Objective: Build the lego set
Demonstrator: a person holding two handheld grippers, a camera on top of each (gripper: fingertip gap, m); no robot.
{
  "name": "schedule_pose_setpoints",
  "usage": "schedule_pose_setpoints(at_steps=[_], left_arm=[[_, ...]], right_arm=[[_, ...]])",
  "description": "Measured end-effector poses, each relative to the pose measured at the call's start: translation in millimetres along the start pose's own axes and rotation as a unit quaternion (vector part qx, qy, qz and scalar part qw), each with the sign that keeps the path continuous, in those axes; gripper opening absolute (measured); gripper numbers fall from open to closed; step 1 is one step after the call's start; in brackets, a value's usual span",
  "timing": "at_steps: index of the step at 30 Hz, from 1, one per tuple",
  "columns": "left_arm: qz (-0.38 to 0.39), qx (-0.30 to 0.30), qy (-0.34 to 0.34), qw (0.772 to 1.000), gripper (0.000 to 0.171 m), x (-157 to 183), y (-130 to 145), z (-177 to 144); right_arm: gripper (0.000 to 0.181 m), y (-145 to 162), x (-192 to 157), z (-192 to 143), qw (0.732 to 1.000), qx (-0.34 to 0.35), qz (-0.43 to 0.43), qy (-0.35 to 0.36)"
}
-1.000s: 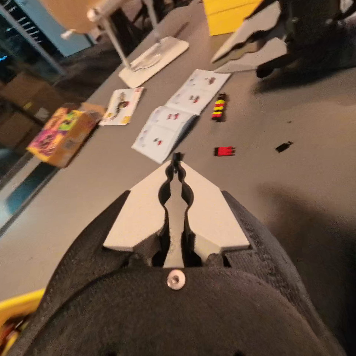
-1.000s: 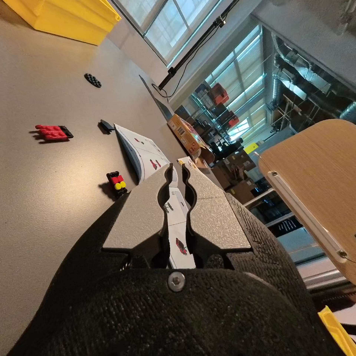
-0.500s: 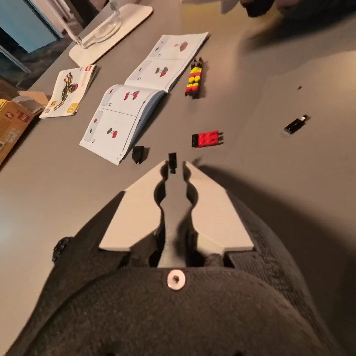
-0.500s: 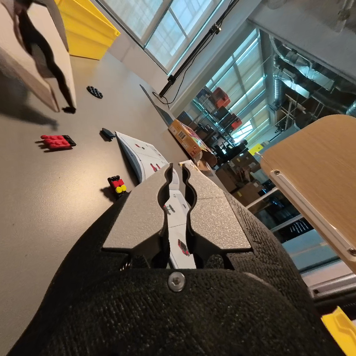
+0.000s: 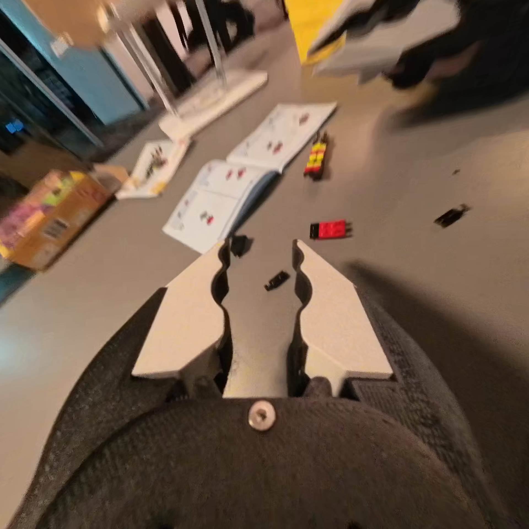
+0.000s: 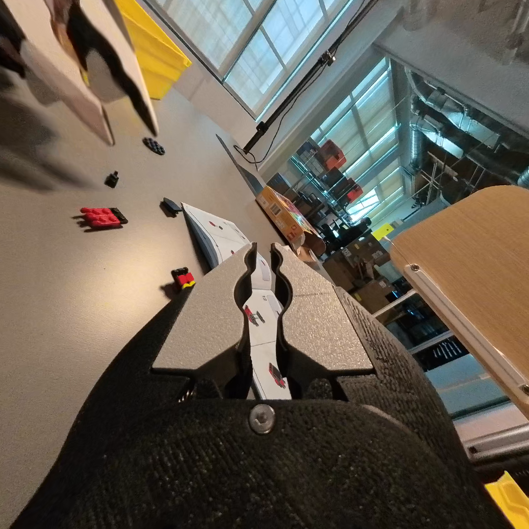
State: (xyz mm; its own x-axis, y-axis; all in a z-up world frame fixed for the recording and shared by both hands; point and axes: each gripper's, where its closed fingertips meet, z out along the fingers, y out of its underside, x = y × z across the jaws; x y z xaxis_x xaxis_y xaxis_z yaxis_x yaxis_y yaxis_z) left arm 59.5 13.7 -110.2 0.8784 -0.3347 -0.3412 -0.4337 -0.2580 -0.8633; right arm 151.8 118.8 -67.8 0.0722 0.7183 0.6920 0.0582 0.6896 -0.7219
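Observation:
My left gripper [image 5: 261, 243] is open and empty above the grey table [image 5: 372, 286]. A small black piece [image 5: 276, 280] lies on the table between its fingers, apart from both; it also shows in the right wrist view [image 6: 112, 179]. Another black piece [image 5: 239, 246] lies by the left fingertip. Ahead are a red-and-black assembly [image 5: 330, 229], a yellow-red-black assembly [image 5: 316, 156] and a black piece [image 5: 450, 216]. My right gripper [image 6: 263, 246] is shut and empty, held over the open instruction booklet [image 6: 220, 237]. The left gripper [image 6: 100, 71] shows blurred at that view's top left.
The open booklet [image 5: 243, 177], a second booklet [image 5: 154, 169], the set's box [image 5: 48, 217] and a white stand base [image 5: 214, 97] sit to the left. A yellow bin [image 5: 315, 28] stands at the back. A round black piece [image 6: 154, 146] lies near it. A wooden panel [image 6: 472, 272] is at the right. The left gripper's tips are roughly 15 cm from the right gripper's.
My left gripper was shut on the small black piece; it opened and let it go onto the table, then tilted up. The right gripper has barely moved.

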Motion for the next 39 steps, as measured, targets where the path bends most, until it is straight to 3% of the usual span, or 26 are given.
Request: schedule_pose_setpoints(at_steps=[3,5,7,9,11,13,15,18,22,26,30,32,37,39], left_arm=[[0.048,0.08,-0.051,0.994,0.043,-15.8,-38.2,-27.9],[0.074,0.118,-0.145,0.98,0.044,-44.7,-63.2,-64.1],[0.075,0.154,-0.272,0.947,0.043,-81.4,-83.1,-120.0],[0.026,0.18,-0.391,0.902,0.037,-117.0,-83.9,-182.2],[-0.043,0.155,-0.42,0.893,0.036,-141.6,-63.6,-212.2],[-0.114,0.065,-0.399,0.908,0.038,-160.8,-29.1,-215.0],[-0.174,-0.04,-0.337,0.925,0.042,-165.0,1.9,-206.5],[-0.194,-0.156,-0.227,0.942,0.021,-155.4,24.7,-192.6],[-0.203,-0.375,-0.155,0.891,0.019,-152.4,87.5,-199.4],[-0.143,-0.429,-0.067,0.889,0.011,-152.3,121.9,-188.0],[-0.042,-0.422,0.041,0.905,0.013,-146.0,141.0,-177.4],[-0.017,-0.417,0.048,0.907,0.008,-149.9,150.3,-172.7],[-0.034,-0.447,0.082,0.89,0.02,-142.5,177.9,-168.9],[-0.034,-0.438,0.081,0.895,0.02,-143.6,178.3,-165.6]], right_arm=[[0.008,0.4,0.2,0.1,1.0,-0.001,-0.002,0.001],[0.008,1.2,1.0,0.2,1.0,-0.002,-0.001,0.003],[0.008,2.9,1.7,1.0,1.0,-0.005,0.001,0.004],[0.008,5.0,2.4,1.8,1.0,-0.009,0.004,0.005],[0.008,5.8,3.3,2.0,1.0,-0.01,0.008,0.006],[0.008,6.2,4.0,1.6,1.0,-0.01,0.01,0.008],[0.008,5.9,4.1,1.1,1.0,-0.01,0.011,0.008],[0.008,6.0,3.3,1.4,1.0,-0.011,0.01,0.006],[0.008,6.0,2.2,1.9,1.0,-0.012,0.007,0.005],[0.008,6.3,1.9,2.0,1.0,-0.014,0.005,0.005],[0.008,6.3,1.2,2.0,1.0,-0.014,0.003,0.003],[0.008,6.2,0.9,2.0,1.0,-0.014,0.002,0.003],[0.008,6.2,0.2,2.2,1.0,-0.014,0.001,0.001],[0.008,6.2,0.2,2.2,1.0,-0.014,0.001,0.001]])
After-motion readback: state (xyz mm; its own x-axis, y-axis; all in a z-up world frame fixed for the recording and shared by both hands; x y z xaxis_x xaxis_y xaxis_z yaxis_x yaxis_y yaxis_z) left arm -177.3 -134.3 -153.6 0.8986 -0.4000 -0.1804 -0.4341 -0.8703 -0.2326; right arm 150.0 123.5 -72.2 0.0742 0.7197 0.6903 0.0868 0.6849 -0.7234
